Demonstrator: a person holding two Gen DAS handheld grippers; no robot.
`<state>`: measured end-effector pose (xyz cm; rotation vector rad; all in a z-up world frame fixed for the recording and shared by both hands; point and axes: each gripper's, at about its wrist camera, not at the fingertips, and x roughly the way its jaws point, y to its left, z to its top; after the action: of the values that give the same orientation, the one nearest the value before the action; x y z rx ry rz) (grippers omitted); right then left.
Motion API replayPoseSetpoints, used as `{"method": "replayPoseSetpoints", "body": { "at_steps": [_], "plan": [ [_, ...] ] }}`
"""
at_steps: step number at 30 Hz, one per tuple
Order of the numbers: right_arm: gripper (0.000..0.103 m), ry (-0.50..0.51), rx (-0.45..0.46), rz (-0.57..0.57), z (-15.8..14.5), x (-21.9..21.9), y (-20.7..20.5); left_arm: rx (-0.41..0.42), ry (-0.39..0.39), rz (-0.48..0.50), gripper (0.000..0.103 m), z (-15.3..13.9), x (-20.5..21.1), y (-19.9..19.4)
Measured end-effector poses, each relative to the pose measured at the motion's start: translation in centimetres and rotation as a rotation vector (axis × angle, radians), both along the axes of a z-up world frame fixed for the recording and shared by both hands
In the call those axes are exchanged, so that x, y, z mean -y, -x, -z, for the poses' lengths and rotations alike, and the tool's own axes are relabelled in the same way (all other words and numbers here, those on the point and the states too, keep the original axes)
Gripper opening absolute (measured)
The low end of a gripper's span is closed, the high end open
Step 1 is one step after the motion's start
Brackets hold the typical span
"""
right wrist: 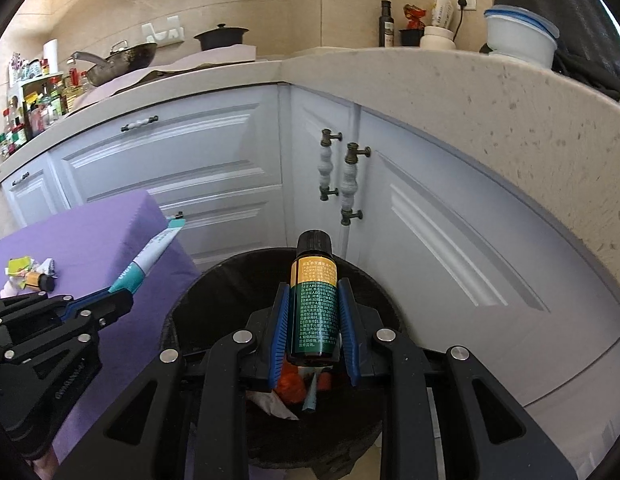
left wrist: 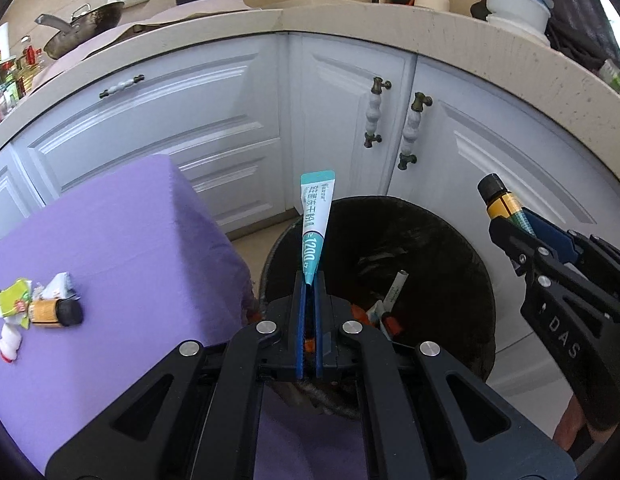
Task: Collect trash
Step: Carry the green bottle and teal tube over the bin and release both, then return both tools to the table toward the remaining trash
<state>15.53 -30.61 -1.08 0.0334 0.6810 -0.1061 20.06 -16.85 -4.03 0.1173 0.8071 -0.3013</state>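
tube [left wrist: 316,224] over bin rim [left wrist: 488,280], bottle [right wrist: 313,304] above bin

White cabinet doors [right wrist: 197,152] with bronze and ceramic handles [right wrist: 350,184] stand under a speckled beige counter [right wrist: 490,92]. On it rest a wok [right wrist: 121,60], a dark lidded pot [right wrist: 221,37], a dark bottle [right wrist: 386,24] and stacked white bowls [right wrist: 518,36].
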Motion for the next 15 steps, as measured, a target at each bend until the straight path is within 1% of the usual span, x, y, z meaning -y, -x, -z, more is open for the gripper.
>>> {"method": "replayPoseSetpoints", "body": {
  "at_steps": [3,4,5,7,8,9,11,13,15],
  "plan": [
    [0.025,-0.001,-0.001,0.009,0.5,0.5,-0.4,-0.001,-0.015,-0.001,0.005,0.5,1.0,-0.7],
    [0.025,-0.002,-0.004,0.01,0.6,0.6,-0.6,-0.006,-0.022,-0.003,0.009,0.7,1.2,-1.0],
    [0.026,-0.004,-0.005,0.014,0.8,0.8,-0.8,-0.013,-0.024,-0.008,0.011,0.9,1.4,-1.2],
    [0.039,-0.007,0.0,0.032,0.9,1.1,-0.9,-0.031,-0.014,-0.017,0.014,1.2,1.5,-1.7],
    [0.047,-0.011,0.006,0.041,0.8,1.2,-0.9,-0.034,-0.011,-0.021,0.014,1.2,1.5,-1.8],
    [0.05,-0.013,0.011,0.048,0.7,1.4,-0.8,-0.034,-0.011,-0.024,0.016,1.2,1.6,-1.9],
    [0.05,-0.012,0.012,0.051,0.6,1.4,-0.7,-0.029,-0.013,-0.024,0.021,1.1,1.7,-1.9],
    [0.05,-0.011,0.014,0.054,0.5,1.4,-0.5,-0.015,-0.019,-0.024,0.032,0.8,1.5,-1.7],
    [0.051,-0.008,0.015,0.054,0.3,1.2,-0.3,0.001,-0.021,-0.032,0.035,0.3,1.0,-1.2]
  ]
}}
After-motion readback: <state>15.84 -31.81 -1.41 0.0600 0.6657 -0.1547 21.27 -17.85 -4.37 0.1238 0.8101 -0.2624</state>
